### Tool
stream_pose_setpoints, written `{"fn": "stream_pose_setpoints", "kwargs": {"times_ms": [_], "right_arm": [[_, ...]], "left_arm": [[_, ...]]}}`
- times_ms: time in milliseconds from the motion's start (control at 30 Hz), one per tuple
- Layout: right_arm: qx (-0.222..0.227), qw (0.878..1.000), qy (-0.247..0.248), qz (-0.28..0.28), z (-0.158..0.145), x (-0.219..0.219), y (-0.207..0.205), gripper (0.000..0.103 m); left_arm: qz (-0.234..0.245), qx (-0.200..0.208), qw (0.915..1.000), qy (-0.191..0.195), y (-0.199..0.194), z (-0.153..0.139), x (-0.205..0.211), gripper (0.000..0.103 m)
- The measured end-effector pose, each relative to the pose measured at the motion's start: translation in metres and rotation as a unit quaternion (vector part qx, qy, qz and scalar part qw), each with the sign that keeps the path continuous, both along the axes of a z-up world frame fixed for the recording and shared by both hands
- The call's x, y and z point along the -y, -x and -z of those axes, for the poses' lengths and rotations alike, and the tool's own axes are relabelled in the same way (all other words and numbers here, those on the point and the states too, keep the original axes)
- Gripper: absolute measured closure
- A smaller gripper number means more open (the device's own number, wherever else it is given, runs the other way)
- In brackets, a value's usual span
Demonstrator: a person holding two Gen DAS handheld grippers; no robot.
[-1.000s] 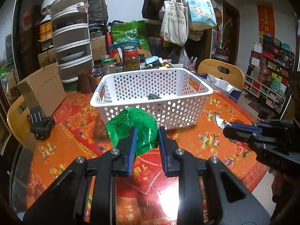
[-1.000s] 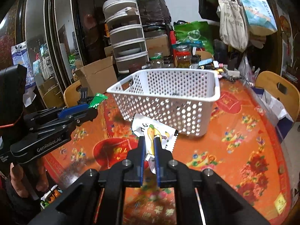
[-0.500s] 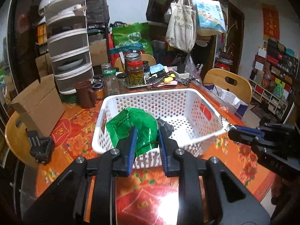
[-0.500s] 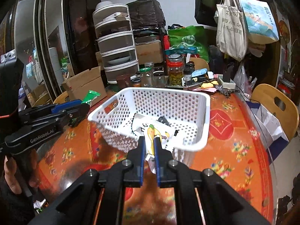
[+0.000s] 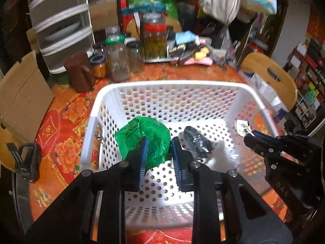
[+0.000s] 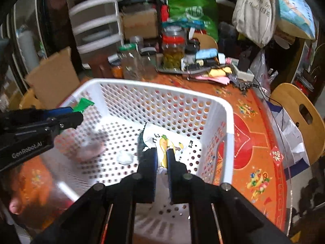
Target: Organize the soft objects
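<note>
left hand-held gripper (image 5: 158, 152): blue-padded fingers pinching a crinkly green plastic snack packet (image 5: 143, 136), hanging over the inside of the basket
right hand-held gripper (image 6: 161, 158): jaws standing narrow, clamping a white plastic snack packet with a yellow cartoon print (image 6: 162, 142), also hanging over the basket interior
green packet position: sitting toward the basket's left wall; cannot tell if it is touching the floor of the basket
white packet position: sitting toward the basket's right wall, in the left view poking out of the right gripper tips (image 5: 242, 127)
basket: white perforated plastic basket (image 5: 170, 85) sitting on the worktop, both grippers reaching in over its near rim
inside basket: small dark blurred object (image 5: 196, 140) lying on the floor just right of the green packet; identity unclear
worktop: round table with orange-red floral cloth (image 6: 254, 142) carrying the basket
behind basket: cluster of glass jars (image 5: 121, 61) standing near the far rim
left side: brown cardboard box (image 5: 22, 97) leaning at the worktop edge
</note>
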State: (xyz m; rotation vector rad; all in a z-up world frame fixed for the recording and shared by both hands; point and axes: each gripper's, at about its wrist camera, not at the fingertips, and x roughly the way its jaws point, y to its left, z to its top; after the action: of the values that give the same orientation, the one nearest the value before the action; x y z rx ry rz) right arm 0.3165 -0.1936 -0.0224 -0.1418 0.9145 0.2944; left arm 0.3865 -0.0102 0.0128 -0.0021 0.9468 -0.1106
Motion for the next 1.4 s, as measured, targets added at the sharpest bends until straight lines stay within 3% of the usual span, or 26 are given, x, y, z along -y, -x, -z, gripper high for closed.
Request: {"fn": "stream_pose_setpoints", "kwargs": {"times_ms": [167,267,400,467,533,667,733,867,1133,1400], "right_arm": [[-0.026,0.999,0.019,-0.002,0.022,-0.009,-0.015,0.093],[-0.029,0.999,0.012,0.002,0.024,-0.009,-0.017,0.086],[-0.023,1.000,0.007,0.004,0.018,-0.008,-0.013,0.070],[-0.021,1.000,0.004,0.002,0.016,-0.009,-0.013,0.051],[-0.015,1.000,0.001,-0.001,0.011,-0.010,-0.012,0.026],[-0.002,1.000,-0.010,-0.003,0.002,-0.007,-0.008,0.015],[-0.002,1.000,-0.019,-0.002,-0.001,-0.003,-0.006,0.004],[-0.003,1.000,-0.031,0.002,-0.005,0.006,0.002,0.002],[0.007,0.999,-0.041,0.015,-0.014,0.021,0.014,0.000],[0.012,0.998,-0.054,0.015,-0.017,0.030,0.029,0.000]], "left_arm": [[-0.006,-0.030,0.9995,-0.005,-0.020,0.028,-0.003,0.080],[-0.004,-0.034,0.9994,-0.003,-0.022,0.036,-0.005,0.080],[-0.001,-0.030,0.9995,0.002,-0.022,0.040,-0.003,0.076],[0.003,-0.028,0.9996,0.008,-0.018,0.037,-0.001,0.067],[0.007,-0.023,0.9997,0.011,-0.014,0.034,0.000,0.045],[0.002,0.000,0.9999,0.012,-0.005,0.021,-0.002,0.025],[0.001,0.008,0.9997,0.021,0.000,0.015,-0.006,0.012],[-0.007,0.019,0.9998,0.003,0.011,0.007,-0.011,0.000],[-0.016,0.028,0.9994,-0.015,0.032,-0.001,-0.018,0.000],[-0.011,0.047,0.9988,-0.001,0.060,-0.009,-0.021,0.000]]}}
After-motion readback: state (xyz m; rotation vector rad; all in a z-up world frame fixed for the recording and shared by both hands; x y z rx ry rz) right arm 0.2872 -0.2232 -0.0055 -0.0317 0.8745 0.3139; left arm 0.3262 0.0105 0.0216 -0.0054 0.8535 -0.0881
